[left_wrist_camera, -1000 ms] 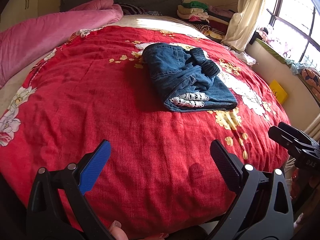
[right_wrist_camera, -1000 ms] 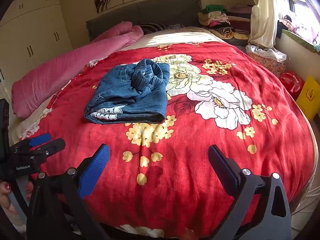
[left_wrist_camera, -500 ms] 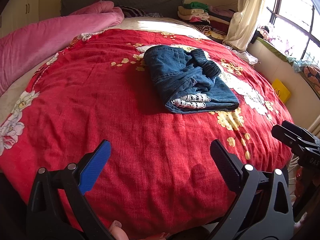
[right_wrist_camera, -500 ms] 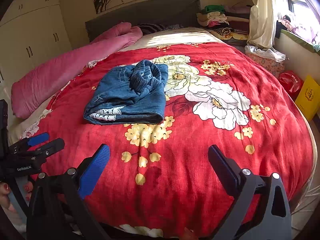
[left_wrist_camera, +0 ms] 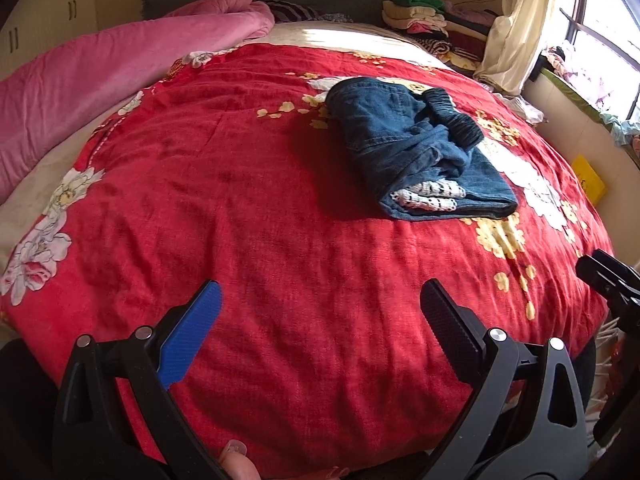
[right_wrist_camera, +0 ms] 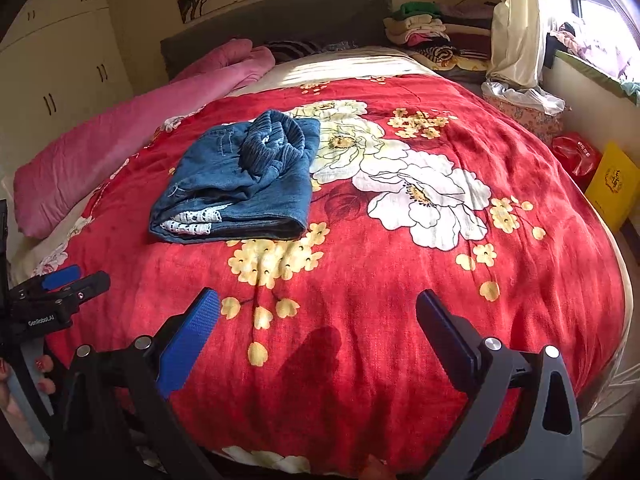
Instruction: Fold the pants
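Observation:
Blue denim pants (left_wrist_camera: 416,152) (right_wrist_camera: 244,180) lie folded into a compact bundle on the red flowered bedspread (left_wrist_camera: 240,208) (right_wrist_camera: 400,280), white lace cuffs showing at the near end. My left gripper (left_wrist_camera: 320,312) hovers open over the near edge of the bed, well short of the pants, nothing between its fingers. My right gripper (right_wrist_camera: 318,312) is open too, empty, near the bed's foot and right of the pants. Each gripper appears at the edge of the other's view: the right gripper (left_wrist_camera: 608,276), the left gripper (right_wrist_camera: 56,284).
A pink quilt (left_wrist_camera: 100,64) (right_wrist_camera: 120,132) lies along the bed's left side. Stacked clothes (right_wrist_camera: 432,36) sit beyond the headboard end by a curtain (right_wrist_camera: 516,20). A yellow box (right_wrist_camera: 612,184) and red bag (right_wrist_camera: 576,156) stand on the floor at right.
Both grippers have drawn back slightly from the bed, so the pants look a little farther off. The pants have not moved and both grippers stay open.

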`<state>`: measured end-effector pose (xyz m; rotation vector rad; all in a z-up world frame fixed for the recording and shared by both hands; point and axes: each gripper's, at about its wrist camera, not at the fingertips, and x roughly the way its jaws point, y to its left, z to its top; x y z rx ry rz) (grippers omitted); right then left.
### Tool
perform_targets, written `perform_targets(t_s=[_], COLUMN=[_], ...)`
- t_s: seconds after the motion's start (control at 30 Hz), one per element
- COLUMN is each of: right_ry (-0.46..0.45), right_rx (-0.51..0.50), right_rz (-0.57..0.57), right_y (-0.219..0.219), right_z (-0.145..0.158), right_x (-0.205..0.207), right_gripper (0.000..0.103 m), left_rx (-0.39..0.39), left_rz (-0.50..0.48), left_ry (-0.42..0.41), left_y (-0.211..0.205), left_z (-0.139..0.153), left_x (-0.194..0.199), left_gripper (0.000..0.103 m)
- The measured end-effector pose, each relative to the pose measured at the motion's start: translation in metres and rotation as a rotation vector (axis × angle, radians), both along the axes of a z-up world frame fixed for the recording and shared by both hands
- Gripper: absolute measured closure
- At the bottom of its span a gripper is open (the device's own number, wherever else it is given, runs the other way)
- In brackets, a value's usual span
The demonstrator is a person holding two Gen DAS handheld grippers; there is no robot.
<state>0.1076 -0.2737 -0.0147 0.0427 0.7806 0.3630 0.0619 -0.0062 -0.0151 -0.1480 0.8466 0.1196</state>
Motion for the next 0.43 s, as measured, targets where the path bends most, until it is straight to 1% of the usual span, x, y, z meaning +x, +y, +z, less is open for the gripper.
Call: perform_targets(t_s=[0.13,0.2,0.23,0.33,0.43], right_ry=[0.025,0.033,0.036,0.038,0.053], right_rx=[-0.009,-0.027,-0.039,-0.098,-0.160], right_rz=[-0.051,-0.089,-0.115,-0.210,-0.317], right_y=[-0.023,-0.040,-0.050,-0.089,-0.130], right_z=[-0.009,-0.013,-0.015,-0.016,-0.018], right_x=[0.016,0.029,0.038,0.074,0.125], right_gripper=[0.005,0.005,0.005,0.005,0.005], left_rx=[-0.047,-0.066,-0.052,0.042,0.081], left_rz=[0.016,0.043,0.071,0.179,0.261], left_ry=[-0.057,-0.049,-0.037,0.029,0.078], left_y=[0.020,0.038,0.049,0.098,0.152], left_z=[0.012,0.016,0.016,0.013,0.006], left_x=[-0.001,0.008,0.015,0.049,0.087], left_gripper=[0.010,0.010,0.010,0.010,0.010])
